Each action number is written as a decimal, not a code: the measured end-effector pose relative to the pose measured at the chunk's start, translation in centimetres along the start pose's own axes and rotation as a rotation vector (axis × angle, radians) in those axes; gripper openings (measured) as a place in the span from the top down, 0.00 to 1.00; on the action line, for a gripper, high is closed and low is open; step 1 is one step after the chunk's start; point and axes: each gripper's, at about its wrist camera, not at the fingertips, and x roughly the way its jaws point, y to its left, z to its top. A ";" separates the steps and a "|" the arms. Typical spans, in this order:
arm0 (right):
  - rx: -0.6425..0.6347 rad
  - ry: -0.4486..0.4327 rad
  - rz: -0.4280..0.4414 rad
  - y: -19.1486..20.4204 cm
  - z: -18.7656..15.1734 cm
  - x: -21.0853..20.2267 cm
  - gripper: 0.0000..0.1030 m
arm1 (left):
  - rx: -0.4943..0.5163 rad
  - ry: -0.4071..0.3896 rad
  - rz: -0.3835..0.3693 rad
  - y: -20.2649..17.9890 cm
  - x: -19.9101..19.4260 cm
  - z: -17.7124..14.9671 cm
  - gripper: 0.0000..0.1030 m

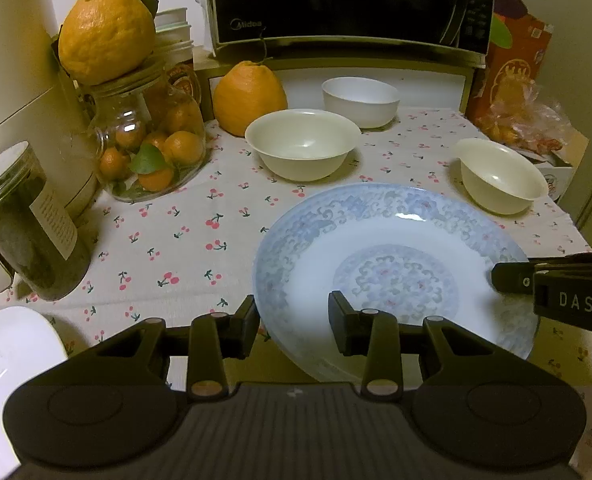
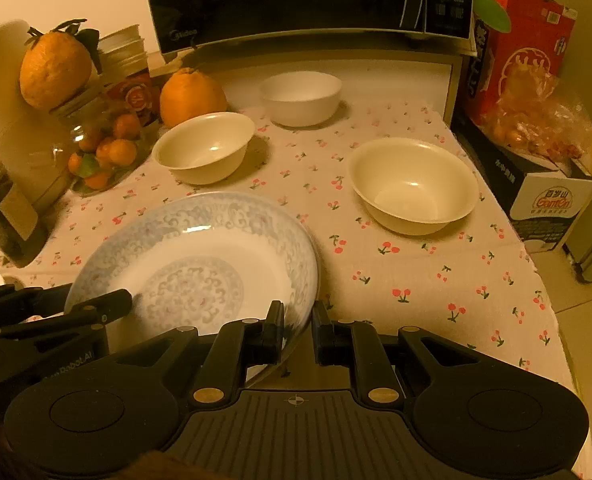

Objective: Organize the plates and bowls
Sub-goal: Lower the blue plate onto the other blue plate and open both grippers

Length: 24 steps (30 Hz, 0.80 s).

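Note:
A blue-patterned deep plate [image 1: 392,248] [image 2: 200,248] sits tilted at the near edge of the cherry-print tablecloth [image 1: 168,236], held from both sides. My left gripper [image 1: 294,326] is shut on its left rim, one finger outside and one inside the dish. My right gripper [image 2: 298,330] is shut on the right rim, and its tip [image 1: 512,276] shows from the left wrist. Two cream bowls [image 1: 302,144] [image 1: 500,176] and a white bowl [image 1: 360,100] stand behind the plate. A white plate [image 1: 8,360] lies at the lower left.
A microwave [image 1: 336,0] stands at the back. On the left are a jar of small oranges [image 1: 152,152], large citrus fruits [image 1: 248,96], a dark lidded jar [image 1: 28,224] and a cream flask [image 1: 12,60]. At the right edge stands a red box [image 2: 524,48] with a bag of fruit.

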 end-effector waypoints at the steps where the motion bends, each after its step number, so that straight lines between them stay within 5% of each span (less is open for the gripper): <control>1: -0.001 -0.001 -0.003 0.0 0.0 0.1 0.85 | 0.005 -0.001 0.005 -0.1 0.1 0.0 0.67; 24: 0.000 0.019 -0.023 0.4 0.3 0.7 0.82 | 0.054 -0.003 0.028 -0.5 0.5 -0.3 0.67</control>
